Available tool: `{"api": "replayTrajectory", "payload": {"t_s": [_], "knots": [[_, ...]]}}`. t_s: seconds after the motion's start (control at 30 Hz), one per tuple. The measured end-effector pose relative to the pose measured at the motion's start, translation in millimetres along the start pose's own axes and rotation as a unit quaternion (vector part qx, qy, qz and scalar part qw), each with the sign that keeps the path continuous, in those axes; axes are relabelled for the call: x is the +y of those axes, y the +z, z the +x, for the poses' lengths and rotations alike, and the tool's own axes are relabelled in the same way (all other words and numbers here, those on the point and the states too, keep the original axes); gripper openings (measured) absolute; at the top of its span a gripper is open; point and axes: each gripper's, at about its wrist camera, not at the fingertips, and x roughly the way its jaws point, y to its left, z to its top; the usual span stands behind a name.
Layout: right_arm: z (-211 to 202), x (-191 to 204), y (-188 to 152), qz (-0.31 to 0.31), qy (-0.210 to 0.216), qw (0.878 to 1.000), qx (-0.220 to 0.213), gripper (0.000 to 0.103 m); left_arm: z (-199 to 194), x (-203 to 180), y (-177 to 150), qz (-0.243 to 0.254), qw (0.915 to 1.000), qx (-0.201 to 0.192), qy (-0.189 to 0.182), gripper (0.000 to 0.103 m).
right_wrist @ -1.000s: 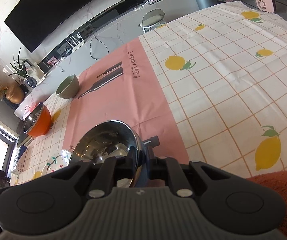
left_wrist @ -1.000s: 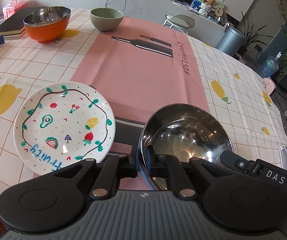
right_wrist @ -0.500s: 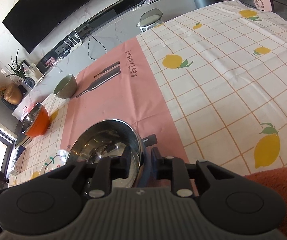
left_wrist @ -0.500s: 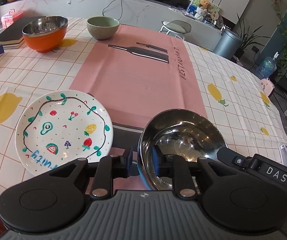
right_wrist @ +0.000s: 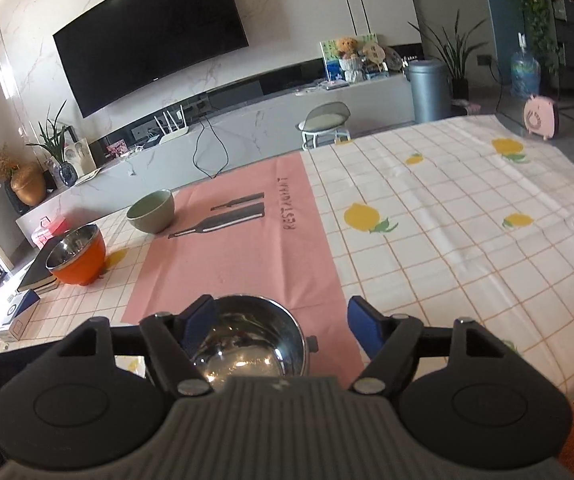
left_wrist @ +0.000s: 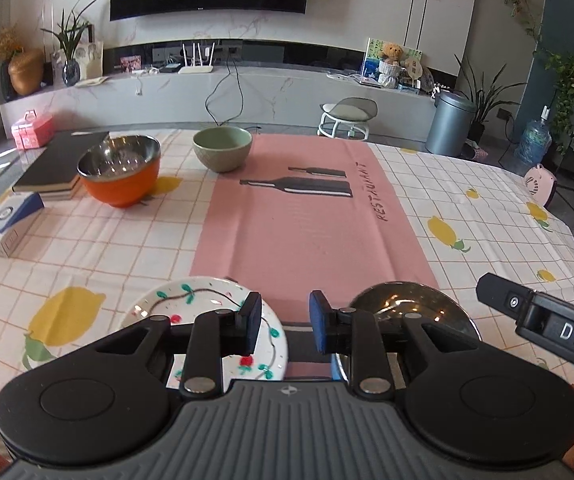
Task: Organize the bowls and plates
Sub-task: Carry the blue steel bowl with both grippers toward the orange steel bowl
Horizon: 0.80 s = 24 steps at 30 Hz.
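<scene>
Steel, mirror-bright inside, the bowl (right_wrist: pixel 247 344) sits on the near end of the pink runner (left_wrist: pixel 307 224), just below and ahead of my right gripper (right_wrist: pixel 281 322); I see it past the right finger (left_wrist: pixel 321 322) of my left gripper (left_wrist: pixel 285 320) too. Both sets of jaws have just been opening. My right jaws stand wide, the bowl's rim low between them but clear of the blue pads (right_wrist: pixel 361 330); my left jaws are parted a modest way with nothing between them. Under my left gripper's left finger lies one white plate (left_wrist: pixel 191 308) painted with fruit and a vine border. I count three bowls: this steel one, plus far ahead and to the left an orange bowl (left_wrist: pixel 121 170) with a steel lining and a plain green bowl (left_wrist: pixel 223 154) at the runner's far corner. Beyond the orange one I see a dark book (left_wrist: pixel 57 162) and a white and blue box (left_wrist: pixel 7 222) on the lemon-print tablecloth (left_wrist: pixel 487 216).
</scene>
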Motion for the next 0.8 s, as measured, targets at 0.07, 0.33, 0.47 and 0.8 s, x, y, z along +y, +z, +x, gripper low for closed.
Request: {"api": "replayTrajectory", "payload": {"t_s": [0.07, 0.33, 0.47, 0.8], "knots": [[0, 7, 7, -0.003, 0.004, 1.0, -0.013, 0.071, -4, 10, 9, 0.006, 0.9999, -0.008, 0.005, 0.03], [16, 66, 36, -0.07, 0.069, 0.995, -0.024, 0.072, -20, 62, 58, 0.054, 0.9971, -0.045, 0.029, 0.034], [34, 102, 41, -0.089, 0.09, 0.992, 0.005, 0.078, -20, 104, 82, 0.053, 0.998, -0.034, 0.006, 0.039], [101, 185, 49, -0.071, 0.134, 0.982, 0.111, 0.074, 20, 214, 114, -0.047, 0.9986, 0.019, 0.017, 0.053]]}}
